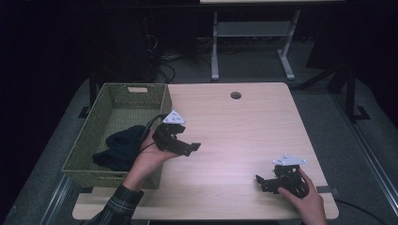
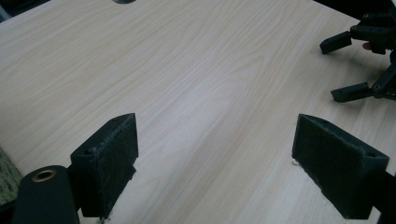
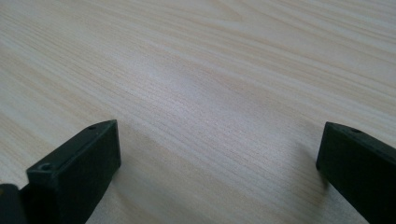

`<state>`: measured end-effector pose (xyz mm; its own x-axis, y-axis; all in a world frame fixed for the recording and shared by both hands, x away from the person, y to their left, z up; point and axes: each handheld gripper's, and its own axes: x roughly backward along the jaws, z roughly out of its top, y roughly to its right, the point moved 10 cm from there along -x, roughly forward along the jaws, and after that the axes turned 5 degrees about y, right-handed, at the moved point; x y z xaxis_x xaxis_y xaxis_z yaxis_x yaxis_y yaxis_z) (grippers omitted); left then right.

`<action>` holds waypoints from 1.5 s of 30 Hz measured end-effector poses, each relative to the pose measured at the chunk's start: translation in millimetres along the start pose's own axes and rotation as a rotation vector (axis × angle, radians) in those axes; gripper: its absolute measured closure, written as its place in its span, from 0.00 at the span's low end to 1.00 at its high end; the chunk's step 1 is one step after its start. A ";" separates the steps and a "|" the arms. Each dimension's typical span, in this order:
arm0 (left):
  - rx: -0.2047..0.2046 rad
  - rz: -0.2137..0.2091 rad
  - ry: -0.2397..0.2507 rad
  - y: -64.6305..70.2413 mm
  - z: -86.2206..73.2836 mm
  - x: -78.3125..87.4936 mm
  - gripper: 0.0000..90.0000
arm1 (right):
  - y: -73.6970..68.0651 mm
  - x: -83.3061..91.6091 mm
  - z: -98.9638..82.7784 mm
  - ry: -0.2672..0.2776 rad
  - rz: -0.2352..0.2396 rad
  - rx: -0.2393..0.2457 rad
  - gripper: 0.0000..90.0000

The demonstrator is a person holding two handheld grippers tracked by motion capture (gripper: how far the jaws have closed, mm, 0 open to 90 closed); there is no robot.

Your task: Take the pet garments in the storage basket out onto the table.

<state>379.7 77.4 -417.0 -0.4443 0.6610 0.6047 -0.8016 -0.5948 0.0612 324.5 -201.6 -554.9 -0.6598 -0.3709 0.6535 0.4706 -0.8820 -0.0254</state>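
Observation:
My left gripper (image 1: pixel 187 139) hovers just right of a green woven basket (image 1: pixel 94 110) and points right across the light wooden table (image 1: pixel 234 126). Seen in the left gripper view, my left gripper (image 2: pixel 215 128) has its jaws wide apart with only bare wood between them. A dark cloth (image 1: pixel 119 143) lies bundled inside the basket. Low over the table's front right corner, my right gripper (image 1: pixel 261 183) points left. The right gripper view has my right gripper (image 3: pixel 219 130) open over bare wood. My right gripper (image 2: pixel 336 70) also appears open at the top right of the left gripper view.
A round cable hole (image 1: pixel 235 95) sits near the table's far edge. Behind the table stands a white metal frame (image 1: pixel 253 28) on the grey floor. The basket overhangs the table's left side.

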 end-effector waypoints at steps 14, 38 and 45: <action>0.035 0.042 0.015 -28.1 -4.3 29.0 0.15 | -0.1 0.0 0.1 0.000 0.000 -0.002 0.00; 0.080 0.125 0.033 -69.2 -18.7 67.5 0.16 | 0.0 0.1 -0.1 -0.001 0.000 0.000 0.00; 0.097 0.146 0.034 -79.7 -25.4 77.1 0.16 | 0.0 0.0 -0.1 -0.001 0.000 0.000 0.00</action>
<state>399.2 187.4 -395.4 -0.5676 0.5787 0.5856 -0.6861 -0.7256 0.0520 324.5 -201.7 -555.0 -0.6594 -0.3710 0.6539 0.4710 -0.8818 -0.0253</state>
